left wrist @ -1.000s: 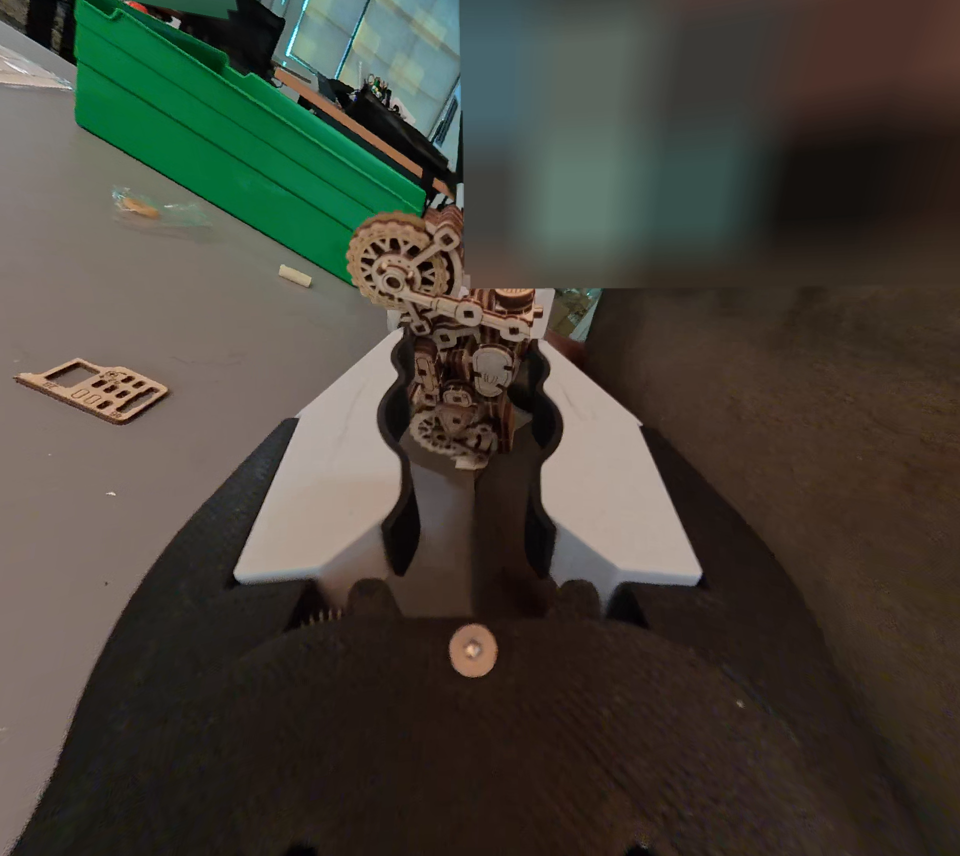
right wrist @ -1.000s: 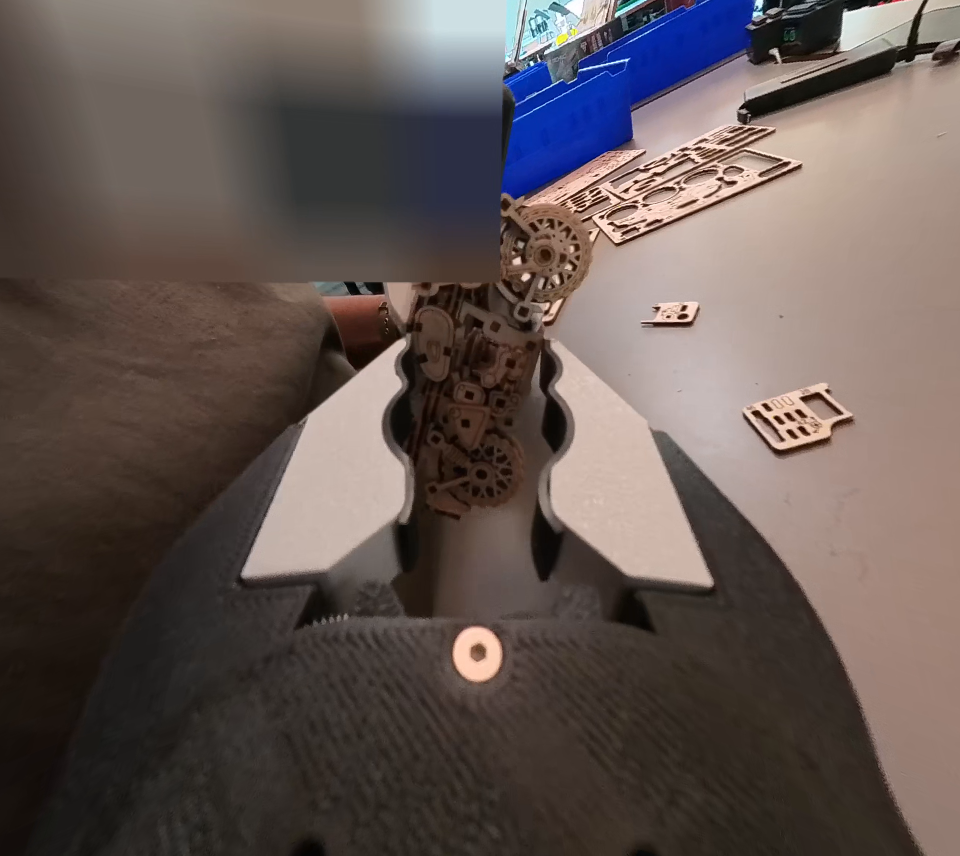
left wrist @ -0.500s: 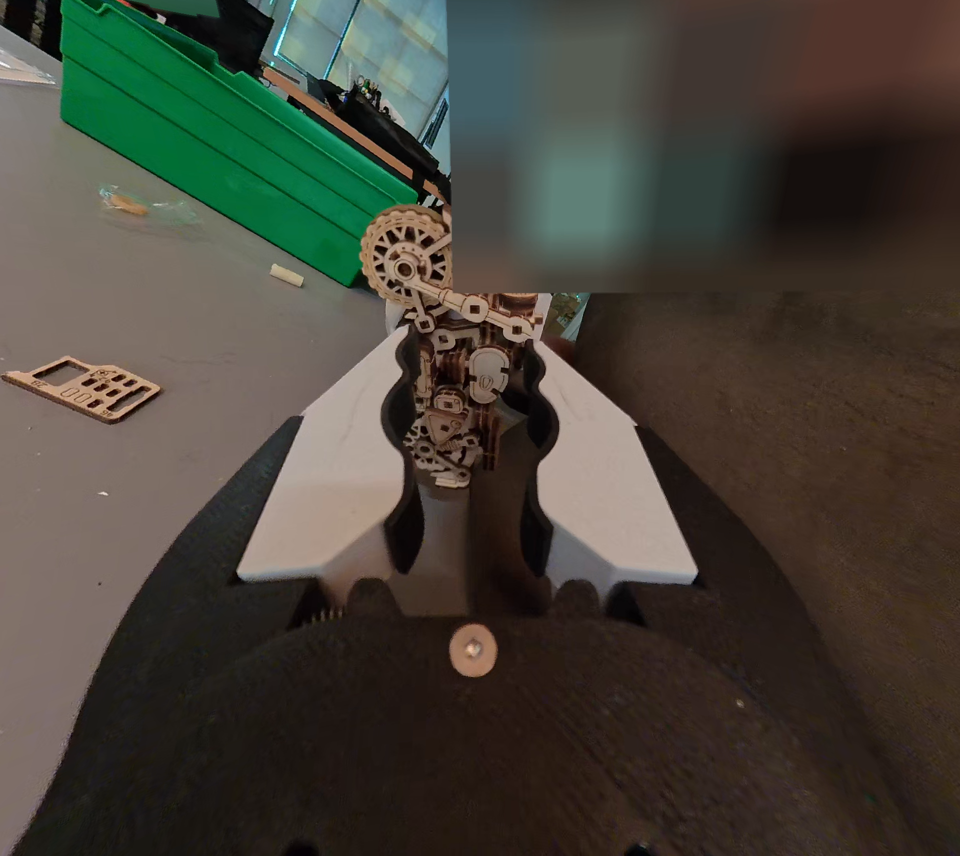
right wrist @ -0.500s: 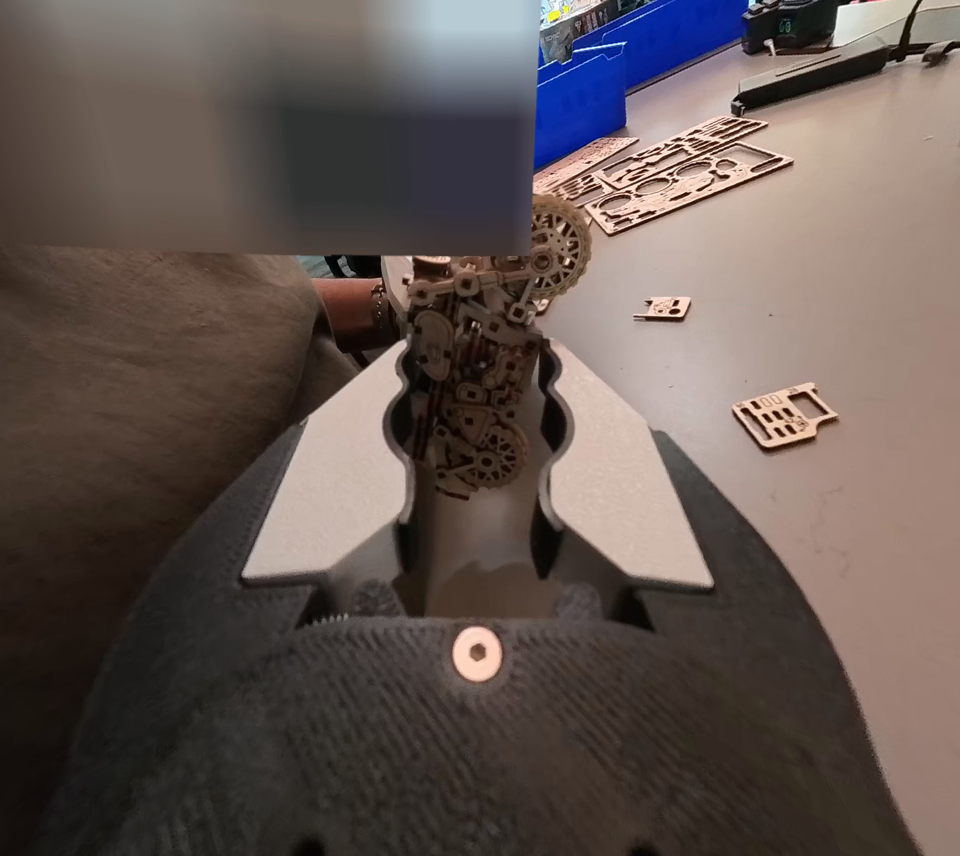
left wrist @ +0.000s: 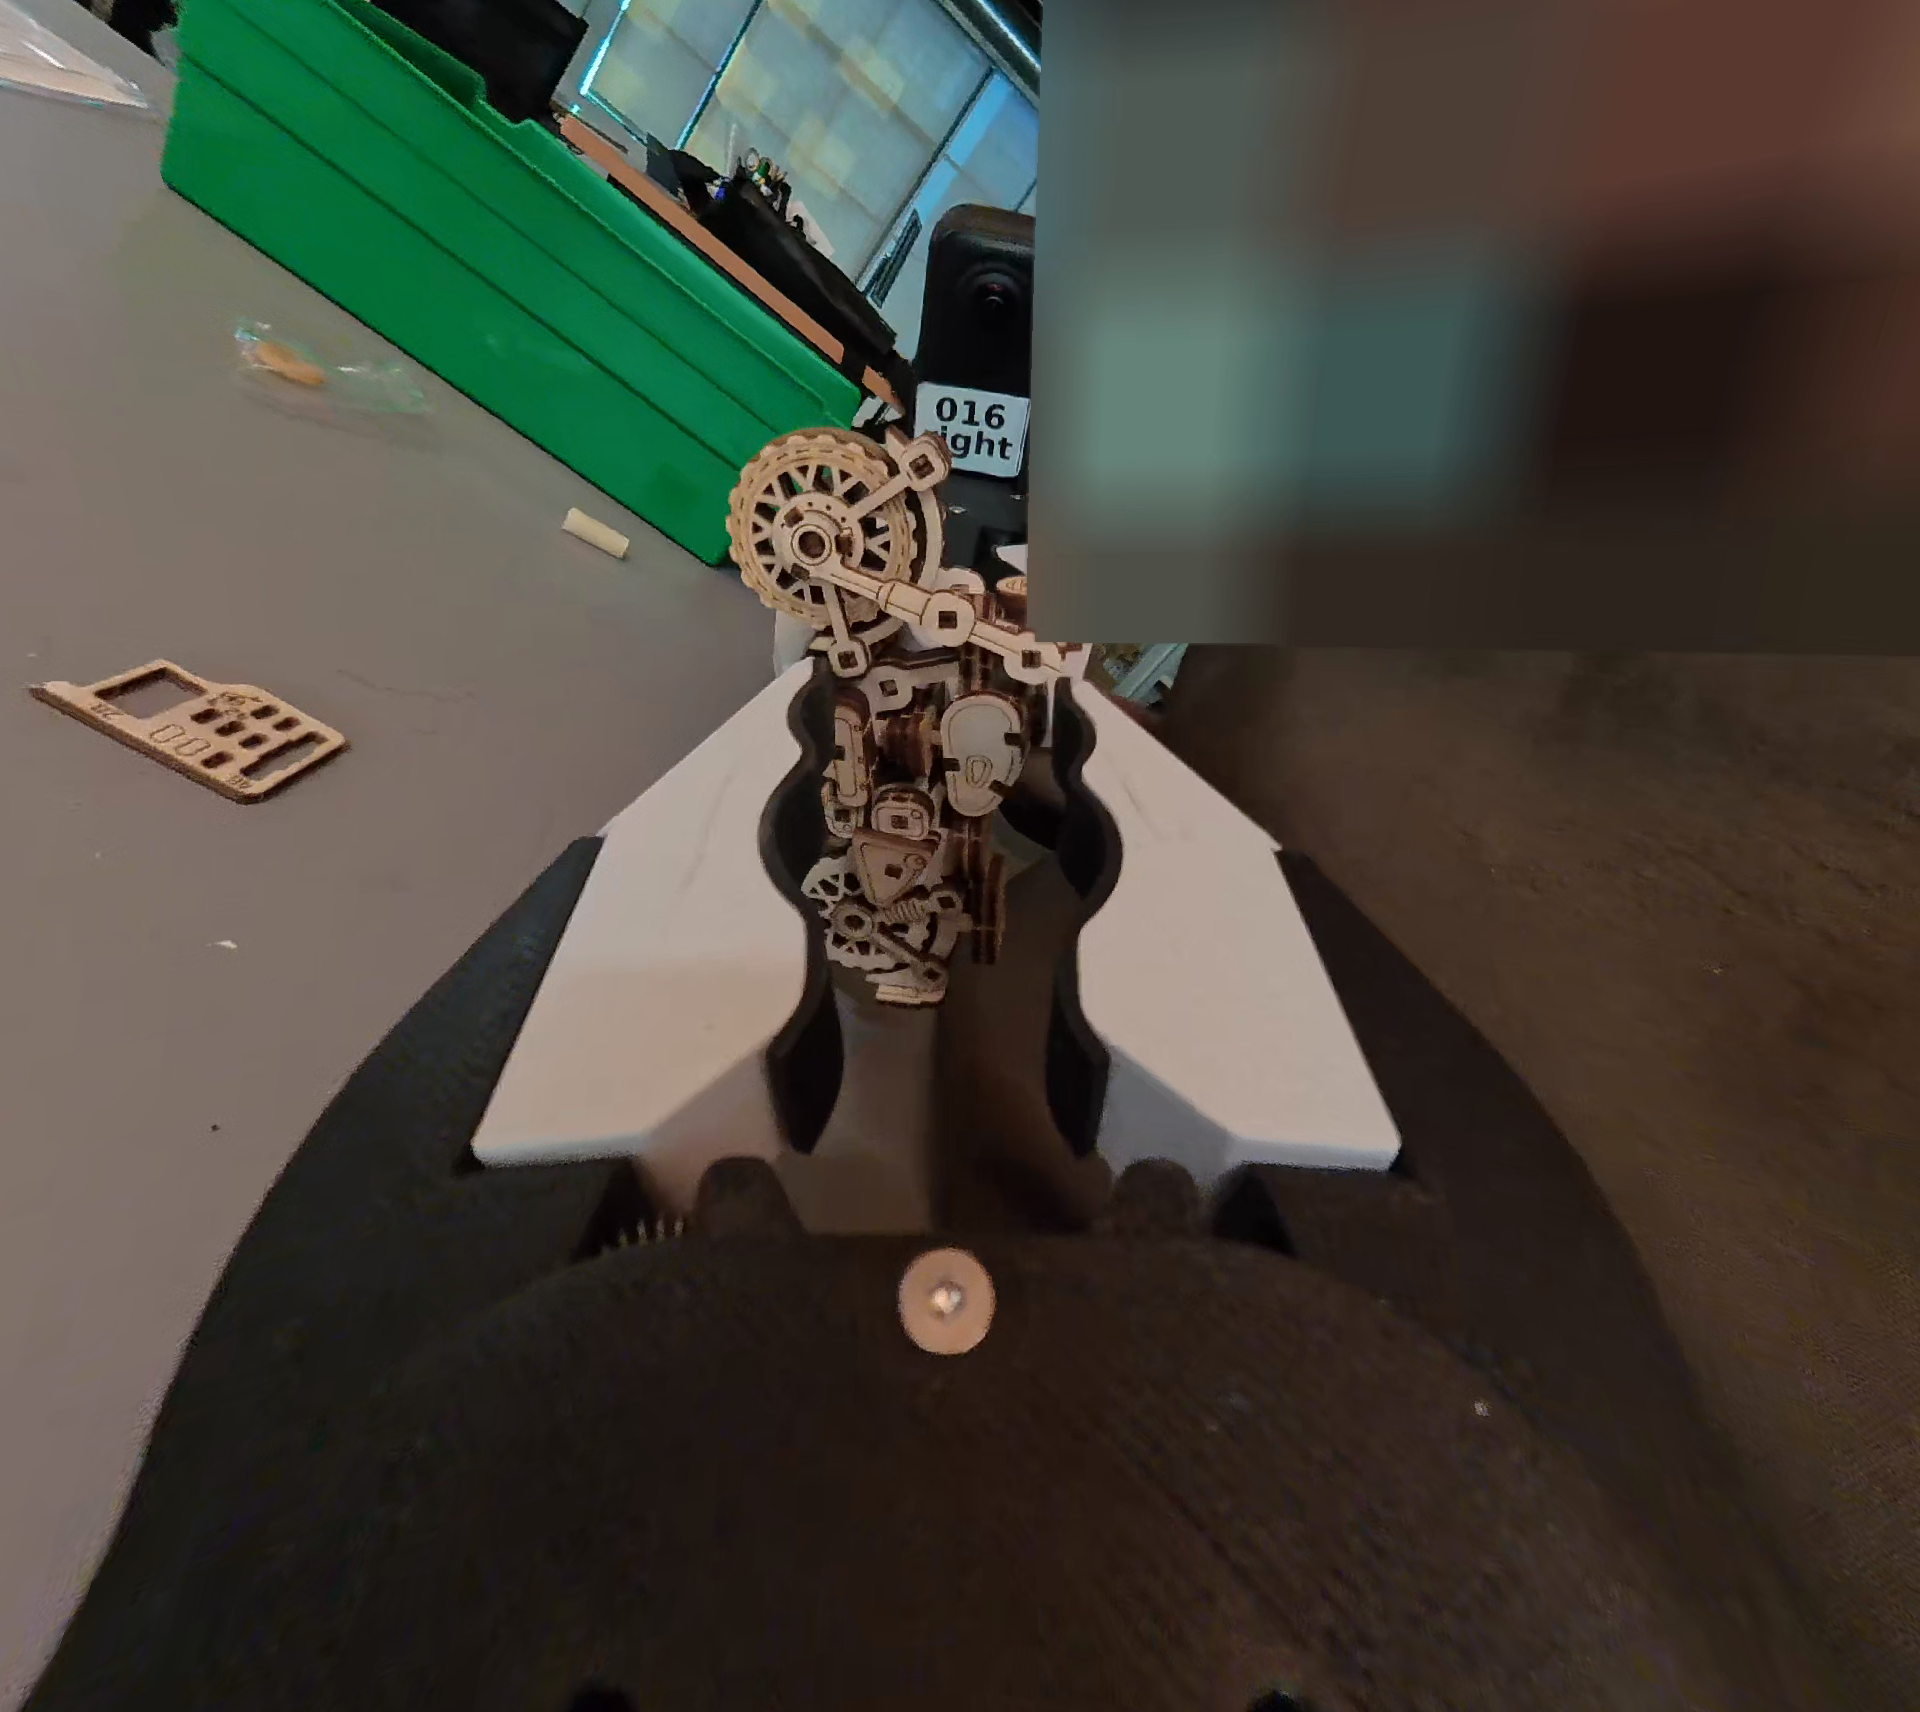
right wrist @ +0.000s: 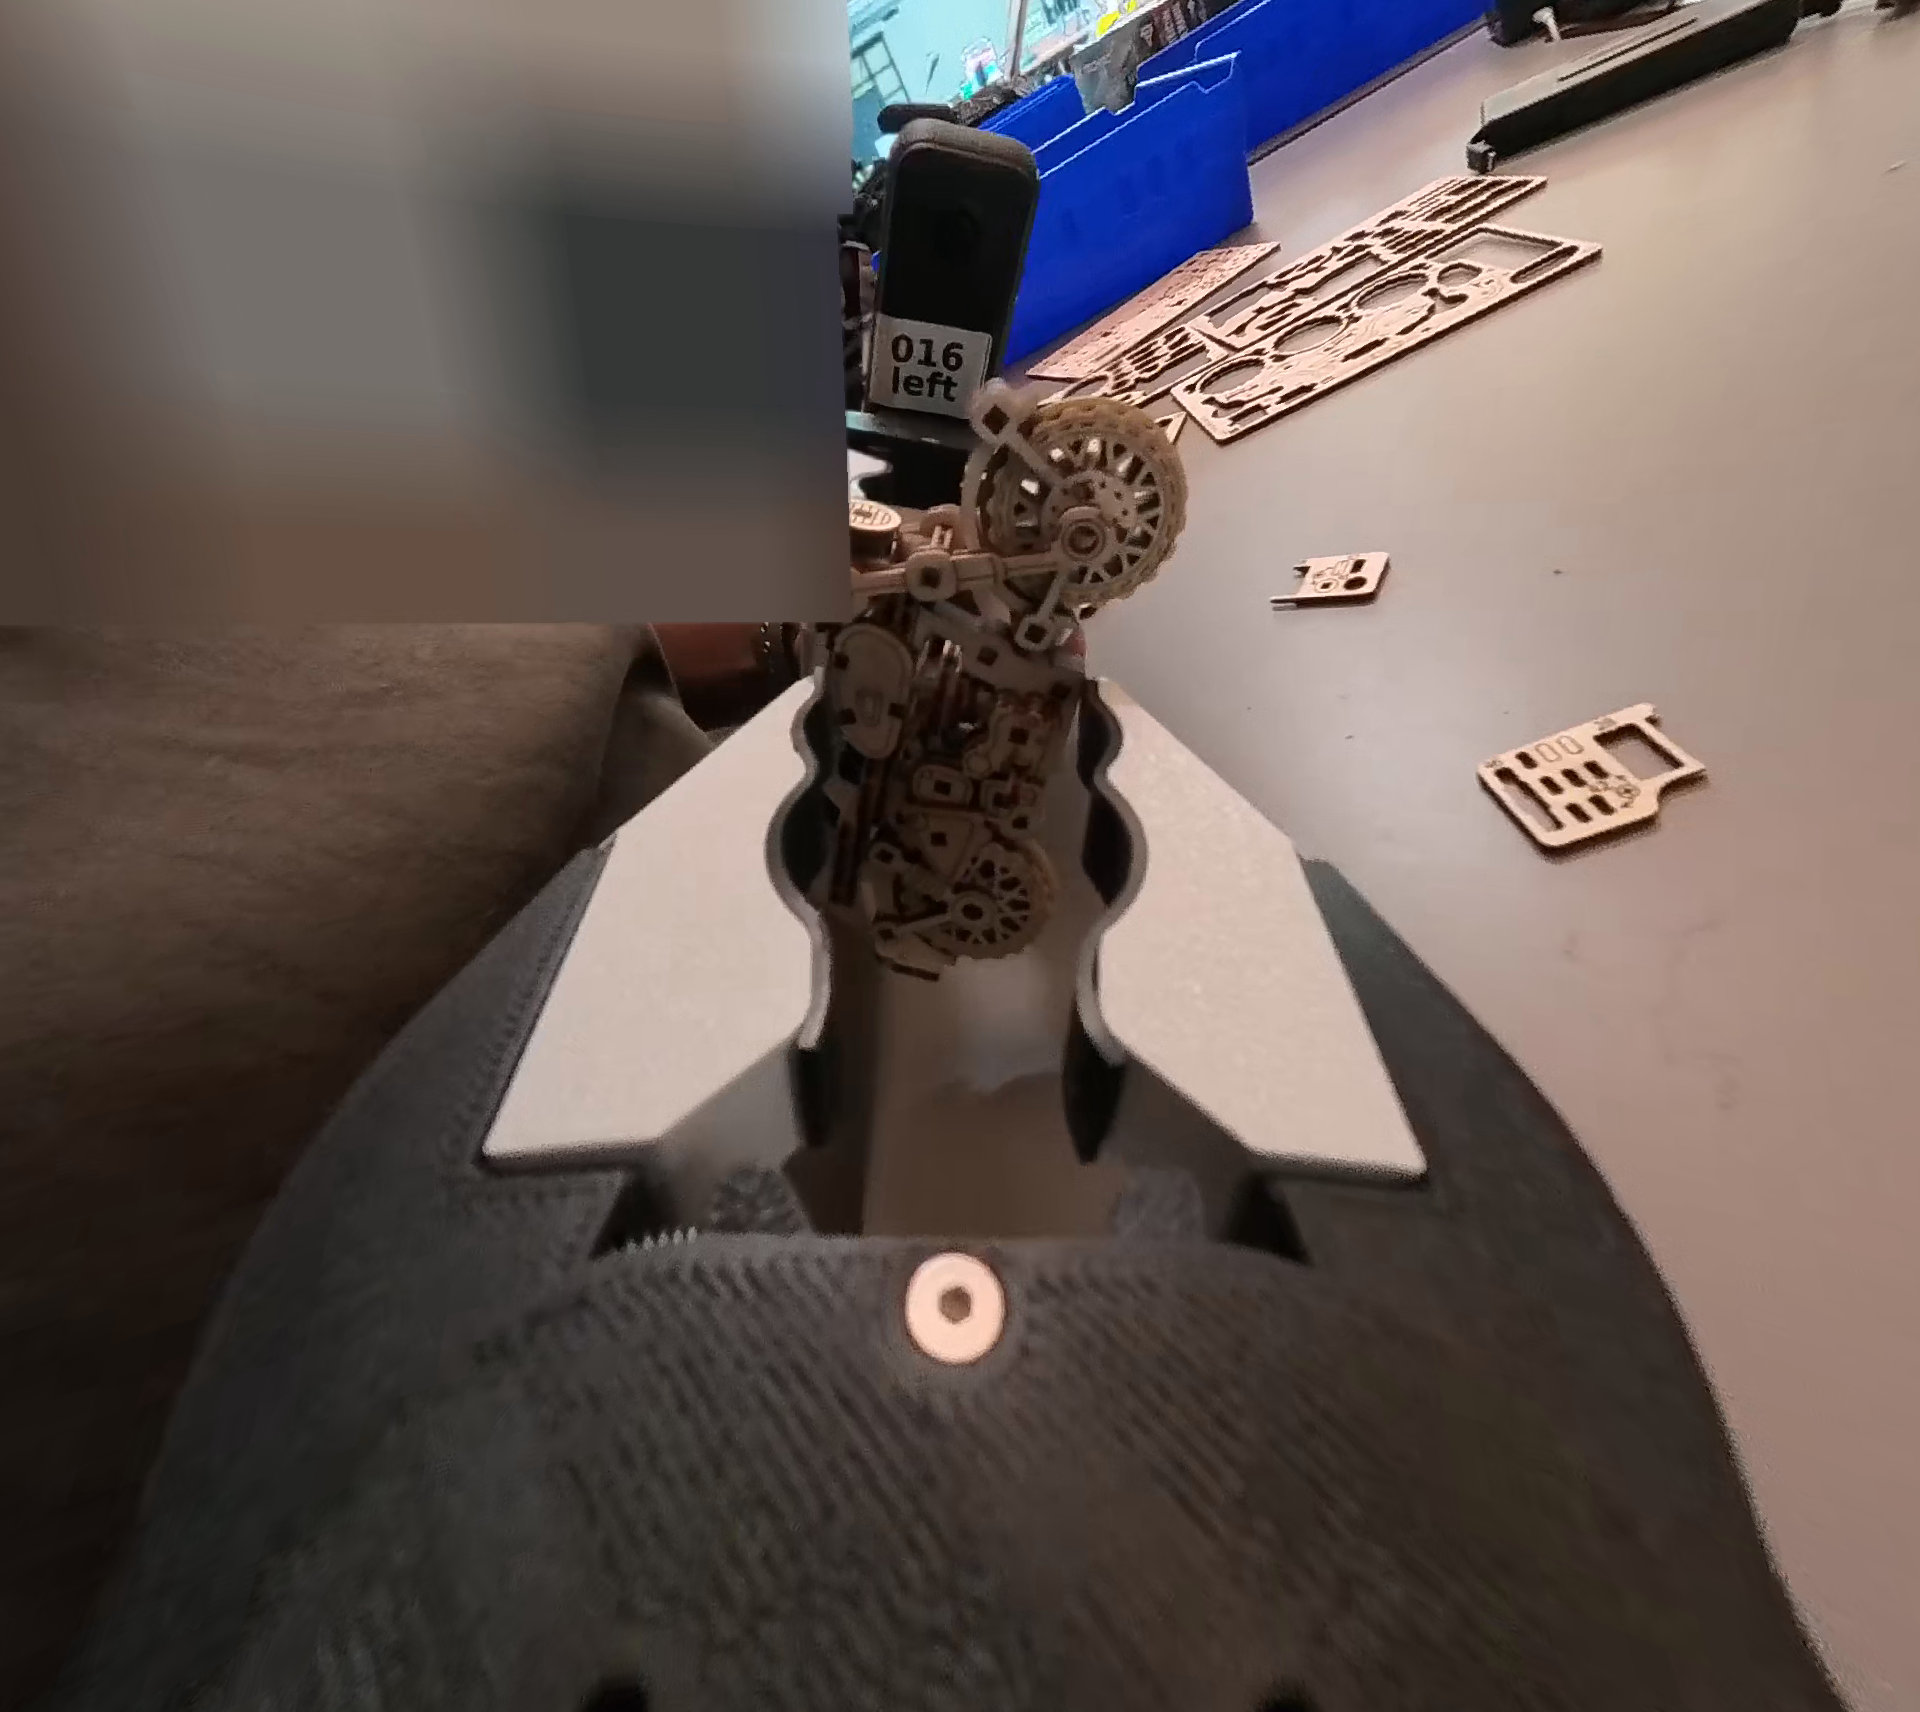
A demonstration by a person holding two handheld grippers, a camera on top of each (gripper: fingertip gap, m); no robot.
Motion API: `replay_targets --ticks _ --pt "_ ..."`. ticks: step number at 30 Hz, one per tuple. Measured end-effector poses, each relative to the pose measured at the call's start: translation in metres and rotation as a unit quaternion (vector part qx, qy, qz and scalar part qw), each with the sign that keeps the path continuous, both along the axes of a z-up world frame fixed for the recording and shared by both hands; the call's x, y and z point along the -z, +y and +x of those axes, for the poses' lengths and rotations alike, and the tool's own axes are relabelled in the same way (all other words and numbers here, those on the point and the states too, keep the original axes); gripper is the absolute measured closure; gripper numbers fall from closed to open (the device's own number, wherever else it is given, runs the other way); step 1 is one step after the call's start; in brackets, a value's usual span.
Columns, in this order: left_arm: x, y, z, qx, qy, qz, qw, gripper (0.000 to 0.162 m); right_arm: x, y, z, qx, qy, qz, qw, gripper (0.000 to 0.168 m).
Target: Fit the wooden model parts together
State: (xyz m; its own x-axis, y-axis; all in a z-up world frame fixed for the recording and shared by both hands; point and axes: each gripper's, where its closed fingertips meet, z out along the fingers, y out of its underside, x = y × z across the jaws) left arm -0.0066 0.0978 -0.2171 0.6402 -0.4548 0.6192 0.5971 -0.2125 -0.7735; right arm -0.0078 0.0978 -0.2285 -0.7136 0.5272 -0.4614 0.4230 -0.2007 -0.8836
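While both the left tool point(left wrist: 930, 727) and right tool point(right wrist: 940, 758) clench the wooden model point(left wrist: 904, 789), squeeze gently; its wheel point(left wrist: 826, 532) juts at 11 o'clock.

Grey worktable point(left wrist: 312, 602) in a glazed workshop

Beyond the table's green bin point(left wrist: 436, 228) stand tall lit windows point(left wrist: 790, 31); blue bins point(right wrist: 1195, 156) line its opposite side.

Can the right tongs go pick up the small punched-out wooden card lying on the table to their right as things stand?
Probably not yet: the right tongs are shut on the wooden model, which the left tongs also grip. The card itself lies unobstructed on the table.
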Motion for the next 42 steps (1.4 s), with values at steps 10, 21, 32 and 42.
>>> replay_targets --ticks 10,21,32,42 --pt "0.001 0.004 -0.013 -0.025 -0.045 -0.016 0.999 0.12 -0.007 0.019 -0.01 0.028 -0.037 -0.094 0.994 0.123" --pt "-0.001 0.009 -0.01 -0.031 -0.077 -0.023 0.996 0.121 -0.009 0.019 -0.011 0.022 -0.065 -0.15 0.986 0.123" --pt "-0.001 0.011 -0.012 -0.04 -0.098 -0.03 0.994 0.125 -0.01 0.016 -0.011 0.015 -0.072 -0.163 0.984 0.123" --pt "-0.006 0.008 -0.018 -0.042 -0.128 -0.018 0.991 0.133 -0.018 0.021 -0.009 -0.002 -0.087 -0.223 0.971 0.123"
